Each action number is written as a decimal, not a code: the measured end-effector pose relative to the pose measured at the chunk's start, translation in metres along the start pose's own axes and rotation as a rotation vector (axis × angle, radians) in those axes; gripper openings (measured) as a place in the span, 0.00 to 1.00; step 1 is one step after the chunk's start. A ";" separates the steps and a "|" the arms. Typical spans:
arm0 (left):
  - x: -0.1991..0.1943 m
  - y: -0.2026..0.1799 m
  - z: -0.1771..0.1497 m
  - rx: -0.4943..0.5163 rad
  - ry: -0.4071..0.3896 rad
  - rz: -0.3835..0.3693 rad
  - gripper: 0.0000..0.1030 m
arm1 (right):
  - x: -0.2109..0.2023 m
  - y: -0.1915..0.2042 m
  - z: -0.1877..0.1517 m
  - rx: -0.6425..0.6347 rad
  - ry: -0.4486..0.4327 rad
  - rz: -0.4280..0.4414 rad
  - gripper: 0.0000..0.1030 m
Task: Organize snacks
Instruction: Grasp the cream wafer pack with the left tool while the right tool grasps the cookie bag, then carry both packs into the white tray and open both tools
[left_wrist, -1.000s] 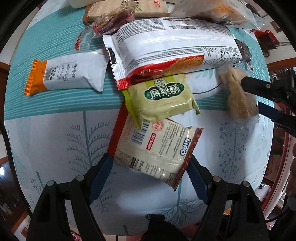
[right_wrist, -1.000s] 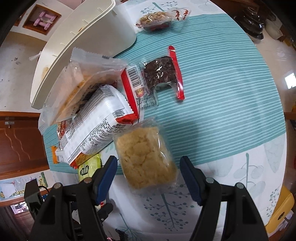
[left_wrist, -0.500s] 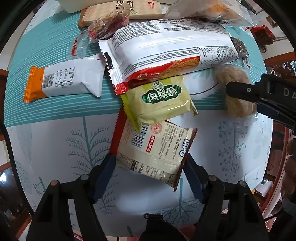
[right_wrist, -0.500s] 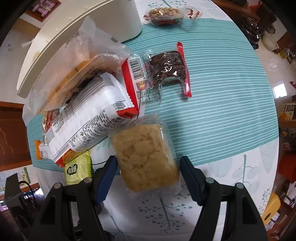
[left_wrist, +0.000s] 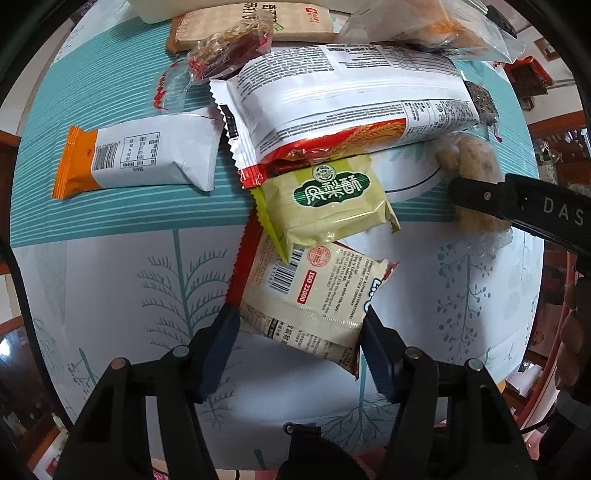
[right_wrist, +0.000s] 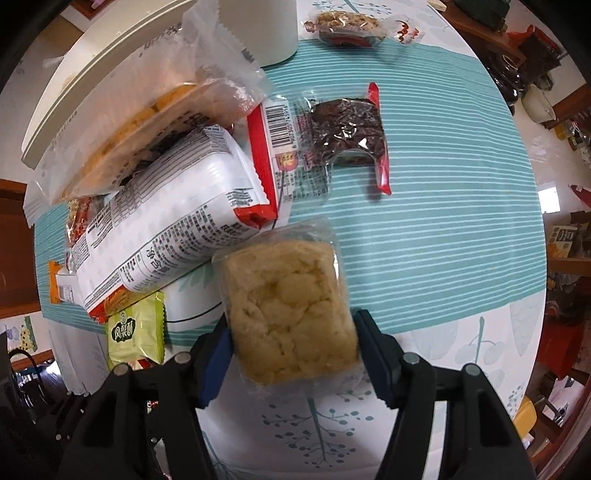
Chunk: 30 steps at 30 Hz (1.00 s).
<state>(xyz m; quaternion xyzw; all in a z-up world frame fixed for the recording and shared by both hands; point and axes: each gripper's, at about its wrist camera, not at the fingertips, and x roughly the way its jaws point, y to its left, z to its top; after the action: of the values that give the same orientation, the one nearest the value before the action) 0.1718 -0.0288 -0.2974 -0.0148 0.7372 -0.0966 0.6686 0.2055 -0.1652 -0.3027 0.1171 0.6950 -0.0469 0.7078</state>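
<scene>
Both grippers point down at a table covered in a teal-striped cloth, each closing in on a snack. The left gripper has just been closing around the cream biscuit packet; its blue pads now meet the packet's two sides, though whether they press firmly is hard to judge from this angle. The right gripper has likewise just been closing, and its pads sit against the flanks of the clear-wrapped crumbly cake, which appears clamped.

The main risk on the left is the green pastry packet, which lies on the biscuit packet's upper end and under the edge of the large white-and-red bag. Lifting could drag or tip it and disturb the pile. On the right, the cake looks soft; too hard a squeeze could crumble it, and its slick wrapper might slip. The white bin stands behind the pile, past the heaped packets.
</scene>
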 end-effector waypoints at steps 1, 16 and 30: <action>-0.001 -0.001 -0.001 -0.006 -0.001 0.003 0.61 | 0.000 -0.001 0.000 -0.005 0.001 0.005 0.61; 0.000 -0.035 -0.022 -0.047 -0.005 0.052 0.51 | -0.009 -0.039 -0.011 -0.050 -0.001 0.075 0.60; -0.037 -0.106 -0.021 0.010 -0.087 0.073 0.49 | -0.044 -0.085 -0.006 -0.042 -0.073 0.136 0.60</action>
<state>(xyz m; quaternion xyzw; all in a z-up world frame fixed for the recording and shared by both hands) 0.1438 -0.1245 -0.2419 0.0113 0.7068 -0.0753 0.7033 0.1790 -0.2505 -0.2677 0.1475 0.6600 0.0115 0.7365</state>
